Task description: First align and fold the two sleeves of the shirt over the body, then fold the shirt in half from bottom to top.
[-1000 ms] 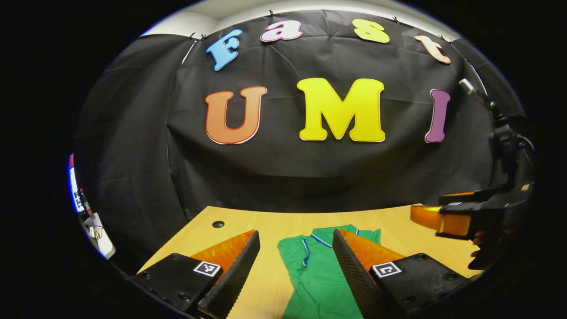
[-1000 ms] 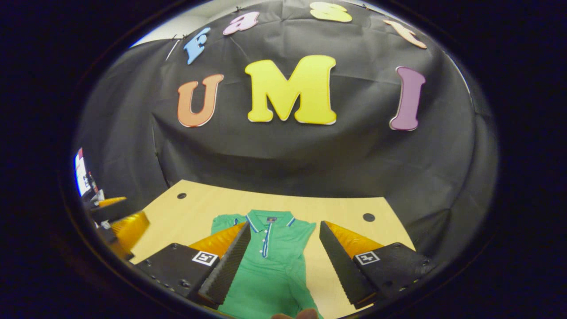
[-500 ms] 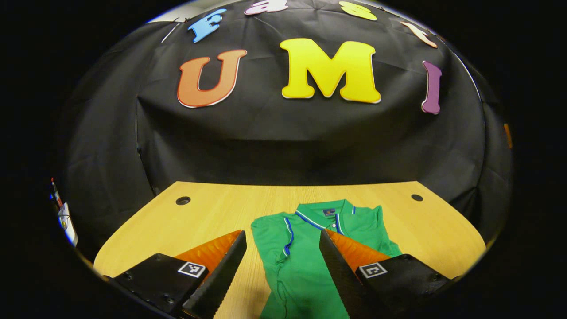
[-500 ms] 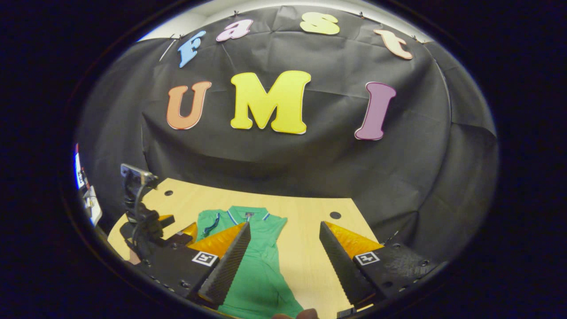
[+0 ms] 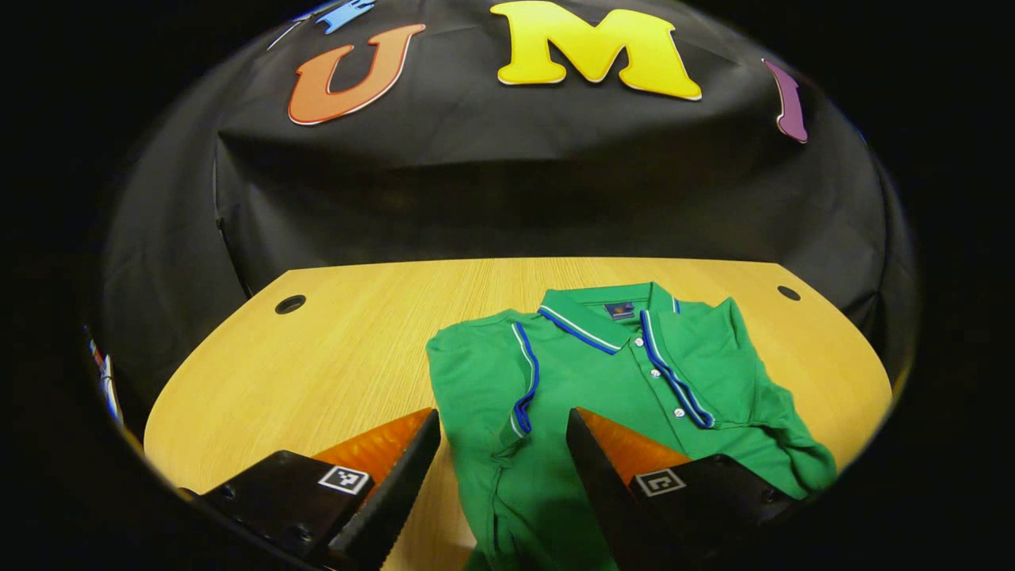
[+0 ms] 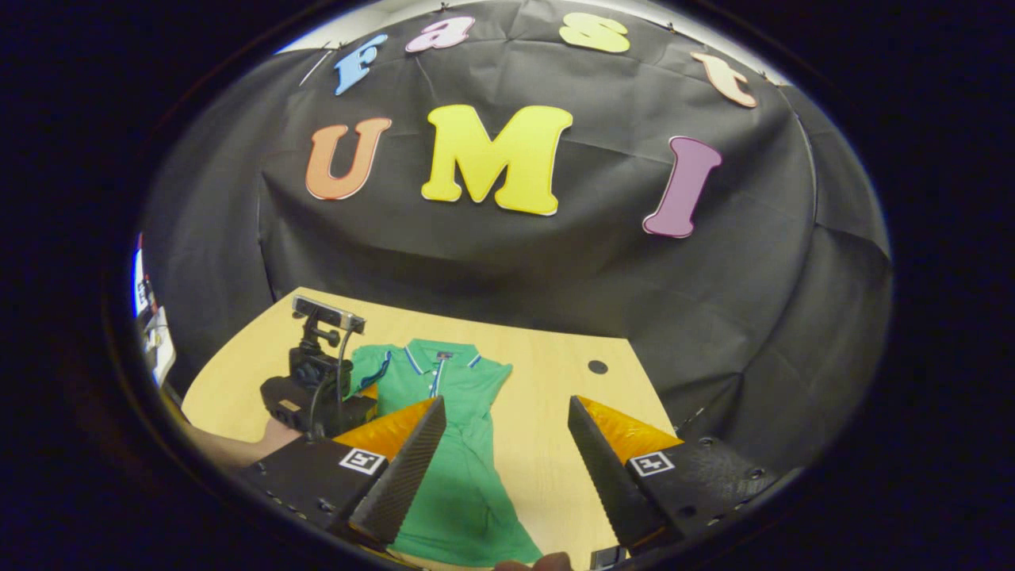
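Observation:
A green polo shirt [image 5: 626, 396] with blue-and-white trim lies flat on the wooden table [image 5: 333, 365], collar toward the far wall. Its left sleeve [image 5: 507, 388] is folded over the chest, blue cuff up. The shirt's right side is rumpled and I cannot tell how that sleeve lies. My left gripper [image 5: 501, 420] is open and low over the folded sleeve, one finger on each side of it. My right gripper [image 6: 505, 406] is open, held above the shirt [image 6: 452, 444] and the bare table to its right. The left gripper [image 6: 361, 394], held by a hand, shows at the shirt's left shoulder.
The table has round cable holes at its far corners [image 5: 290, 304] [image 5: 788, 293] [image 6: 597, 366]. Black cloth closes off the back and sides. Bare wood [image 5: 317, 381] lies left of the shirt, and a strip [image 6: 547, 381] lies right of it.
My left gripper has dropped and moved forward onto the shirt, which looks much larger. My right gripper has drawn off to the right, and the left gripper has come into its view.

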